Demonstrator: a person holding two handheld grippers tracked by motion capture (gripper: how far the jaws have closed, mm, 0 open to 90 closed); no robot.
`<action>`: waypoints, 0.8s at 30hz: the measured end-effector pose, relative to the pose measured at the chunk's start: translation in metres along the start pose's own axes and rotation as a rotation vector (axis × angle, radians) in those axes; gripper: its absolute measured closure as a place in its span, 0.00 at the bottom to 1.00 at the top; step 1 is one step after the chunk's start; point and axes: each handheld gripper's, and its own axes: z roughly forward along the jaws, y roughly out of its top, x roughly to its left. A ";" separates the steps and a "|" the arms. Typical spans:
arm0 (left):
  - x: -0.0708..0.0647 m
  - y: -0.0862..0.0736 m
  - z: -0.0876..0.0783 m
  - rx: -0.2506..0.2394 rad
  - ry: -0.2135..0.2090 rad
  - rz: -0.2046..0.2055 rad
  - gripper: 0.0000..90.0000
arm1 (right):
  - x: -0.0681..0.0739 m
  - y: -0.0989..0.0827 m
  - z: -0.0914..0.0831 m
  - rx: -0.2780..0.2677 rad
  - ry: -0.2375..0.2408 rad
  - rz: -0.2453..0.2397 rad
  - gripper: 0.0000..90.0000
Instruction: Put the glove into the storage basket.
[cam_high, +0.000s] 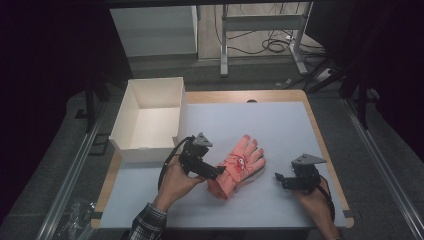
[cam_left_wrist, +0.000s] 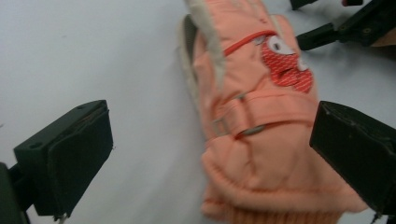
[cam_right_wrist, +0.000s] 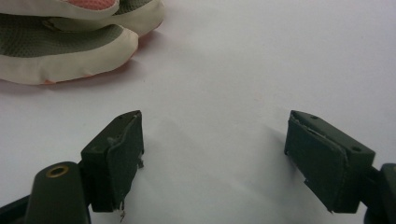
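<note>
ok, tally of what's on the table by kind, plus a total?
Gloves, orange-pink: 1, though a second may be stacked under it.
Boxes, white and open-topped: 1.
Handheld tools: 2, the left tool over the glove's cuff, the right tool beside the glove, both open.
Total: 4.

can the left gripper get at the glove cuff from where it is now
Probably yes: the left gripper hangs open just over the pink glove, its cuff end sits between the wide jaws, and nothing lies between them.
</note>
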 end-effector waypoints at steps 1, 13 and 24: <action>-0.003 0.001 0.002 0.005 -0.005 0.006 0.00 | 0.000 0.000 0.000 0.000 0.000 0.000 0.22; -0.030 0.007 0.039 0.062 0.012 0.051 0.00 | 0.000 0.000 0.000 -0.003 -0.002 -0.001 0.22; -0.042 -0.003 0.061 0.153 0.018 0.118 0.00 | 0.000 0.000 0.000 -0.003 -0.001 -0.001 0.22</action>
